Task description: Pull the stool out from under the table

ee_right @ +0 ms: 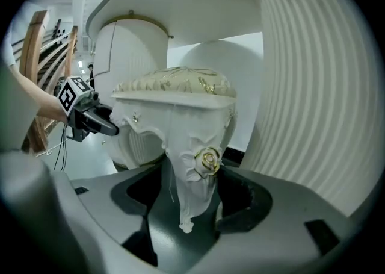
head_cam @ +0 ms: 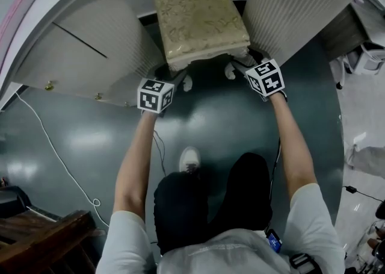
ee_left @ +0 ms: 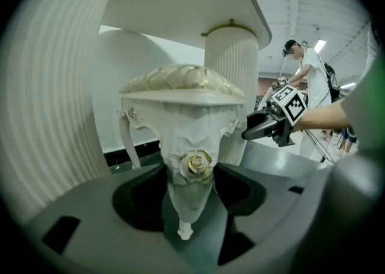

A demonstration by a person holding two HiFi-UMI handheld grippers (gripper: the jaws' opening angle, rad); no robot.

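White stool (head_cam: pixel 201 17): left hand-held gripper (head_cam: pixel 175 82) and right hand-held gripper (head_cam: pixel 243 68) gape open, apparently straddling two legs (ee_left: pixel 188 203).

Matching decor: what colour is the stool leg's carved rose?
Cream rose edged in gold; right gripper view shows it best.

Glossy dark grey floor (head_cam: pixel 240 122). Standing on it: cream stool (head_cam: pixel 201 17), upper centre, between the white table (head_cam: pixel 295 8) pedestals. White cable (head_cam: pixel 55 153) trails lower left.
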